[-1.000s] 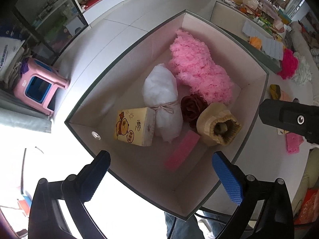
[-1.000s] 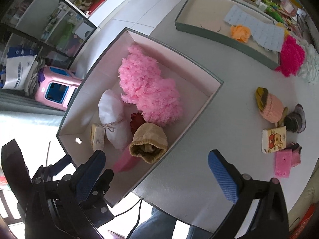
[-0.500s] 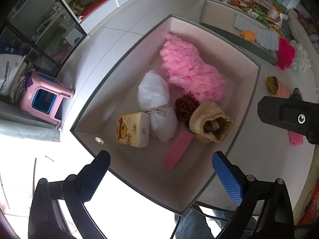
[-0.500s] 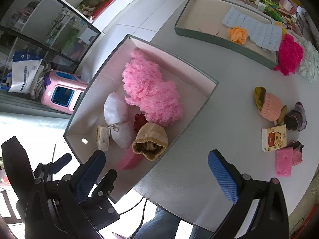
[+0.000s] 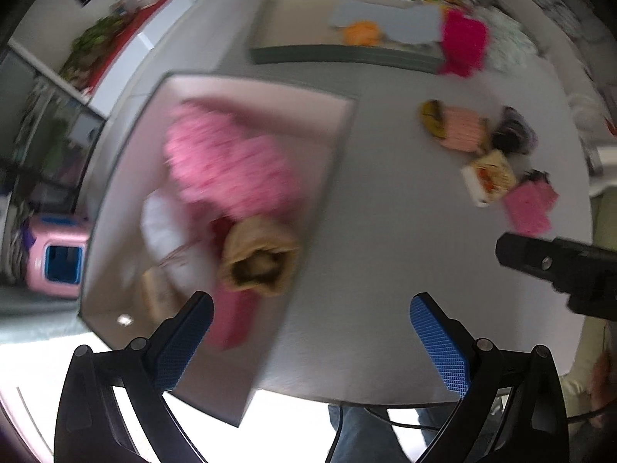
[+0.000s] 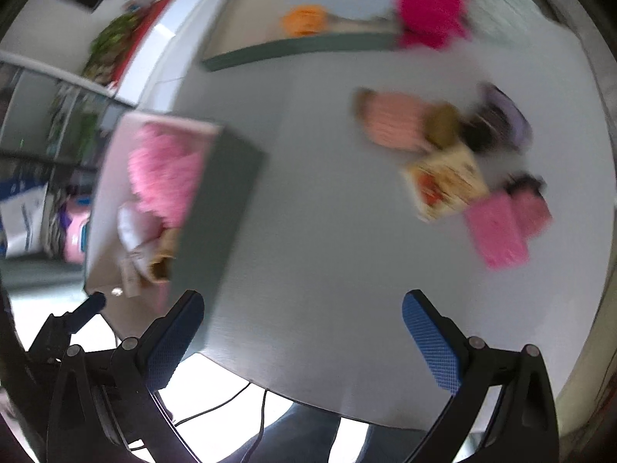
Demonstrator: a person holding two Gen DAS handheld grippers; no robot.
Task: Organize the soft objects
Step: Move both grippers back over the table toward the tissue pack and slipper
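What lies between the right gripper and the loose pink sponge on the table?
Only bare table between the right gripper and the pink sponge, per the blurred right wrist view.

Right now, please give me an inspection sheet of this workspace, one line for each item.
Surface: grey table, mostly bare in the middle.
Job's things: box holds fluffy pink piece, white bundle, tan knit hat; loose on the table are a pink knit hat, cartoon packet, pink sponge.
Clutter: far tray with orange item; magenta fluffy piece.
Grippers: left gripper and right gripper, jaws open, empty.
Cables: black cable below the table edge.
Surroundings: pink stool; images blurred.
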